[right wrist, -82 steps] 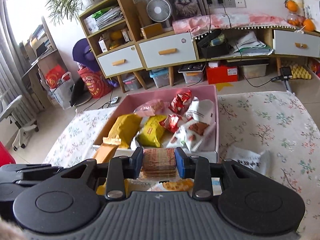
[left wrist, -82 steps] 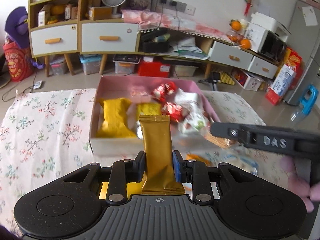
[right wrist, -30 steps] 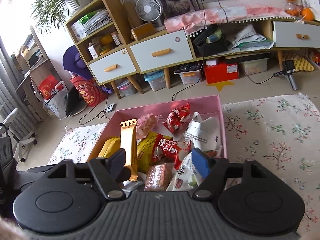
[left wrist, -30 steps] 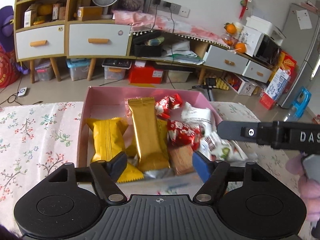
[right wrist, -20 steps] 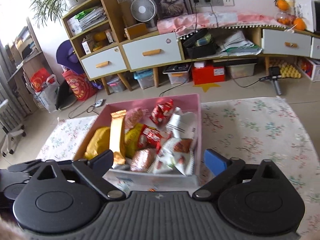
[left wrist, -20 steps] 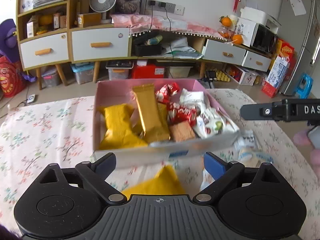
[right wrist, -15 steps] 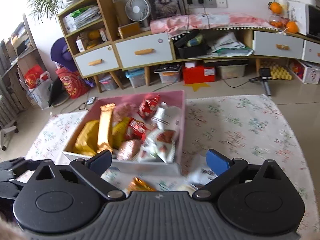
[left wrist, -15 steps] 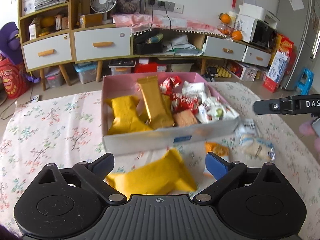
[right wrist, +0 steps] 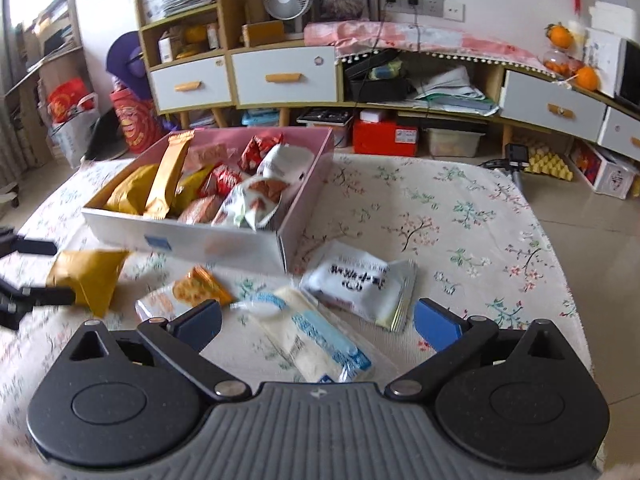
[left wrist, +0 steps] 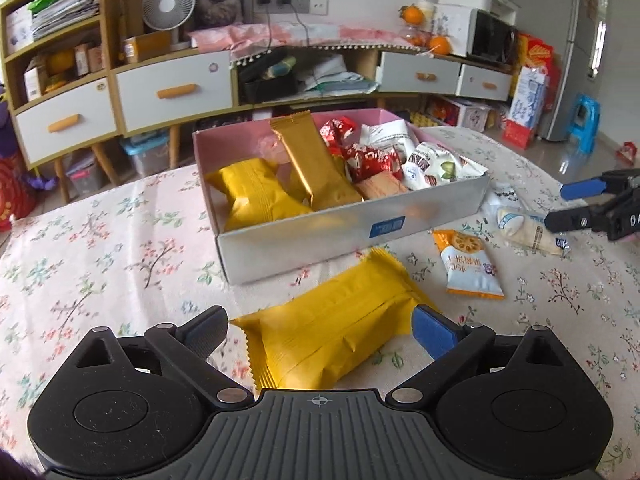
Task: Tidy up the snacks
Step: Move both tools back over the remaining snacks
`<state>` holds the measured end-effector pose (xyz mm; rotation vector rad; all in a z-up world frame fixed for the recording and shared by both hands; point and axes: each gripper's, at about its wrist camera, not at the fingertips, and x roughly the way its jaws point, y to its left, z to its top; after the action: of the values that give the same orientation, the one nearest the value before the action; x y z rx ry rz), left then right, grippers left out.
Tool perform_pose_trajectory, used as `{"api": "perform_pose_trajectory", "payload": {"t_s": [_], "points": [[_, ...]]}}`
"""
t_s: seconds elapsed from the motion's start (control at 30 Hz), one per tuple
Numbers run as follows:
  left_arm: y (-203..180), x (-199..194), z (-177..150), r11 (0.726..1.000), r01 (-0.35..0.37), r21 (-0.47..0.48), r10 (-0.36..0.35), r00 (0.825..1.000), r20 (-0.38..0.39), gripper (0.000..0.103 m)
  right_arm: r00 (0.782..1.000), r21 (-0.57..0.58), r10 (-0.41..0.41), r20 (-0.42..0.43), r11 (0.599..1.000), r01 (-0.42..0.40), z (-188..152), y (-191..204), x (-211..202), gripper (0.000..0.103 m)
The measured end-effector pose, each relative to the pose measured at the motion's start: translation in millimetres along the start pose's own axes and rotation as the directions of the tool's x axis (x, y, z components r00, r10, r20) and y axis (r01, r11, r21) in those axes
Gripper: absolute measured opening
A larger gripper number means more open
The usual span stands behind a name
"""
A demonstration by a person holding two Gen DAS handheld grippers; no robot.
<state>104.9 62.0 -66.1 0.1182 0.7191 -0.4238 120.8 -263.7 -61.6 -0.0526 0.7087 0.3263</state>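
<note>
Box (left wrist: pixel 352 224) holds gold bar (left wrist: pixel 316 164), yellow packs, red wrappers.

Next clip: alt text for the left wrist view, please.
The open left gripper straddles a yellow snack packet lying on the floral tablecloth. Behind it, a pink-lined box holds assorted snacks; two more packets lie to the right, near the right gripper.

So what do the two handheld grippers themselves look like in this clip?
Both look alike: matte black plastic bodies with a ribbed grey centre plate, two round discs, silver pivot screws and linkage arms ending in blue pads. The left gripper and right gripper each show a small crosshair mark on the plate. White letters, partly cut off, mark the right one's side in the left view. No cables or sleeves visible.
</note>
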Motion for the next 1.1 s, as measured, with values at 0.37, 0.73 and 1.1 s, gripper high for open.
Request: {"api": "perform_pose_trajectory", "payload": {"t_s": [0.37, 0.73, 1.1], "points": [[-6, 12, -6, 0.991, 0.132, 0.007, -0.131, 0.988, -0.084, 0.099, 0.998, -0.069, 0.015, -0.056, 0.997, -0.019, -20, 5, 18, 0.083], [-26, -13, -17, 0.979, 0.19, 0.08, -0.176, 0.973, -0.148, 0.1, 0.993, -0.126, 0.087, -0.077, 0.987, -0.096, -28, 25, 4, 0.069], [-23, -2, -5, 0.99, 0.07, 0.124, -0.056, 0.992, -0.116, 0.1, 0.998, -0.152, 0.042, -0.039, 0.987, -0.048, -24, 28, 7, 0.061]]}}
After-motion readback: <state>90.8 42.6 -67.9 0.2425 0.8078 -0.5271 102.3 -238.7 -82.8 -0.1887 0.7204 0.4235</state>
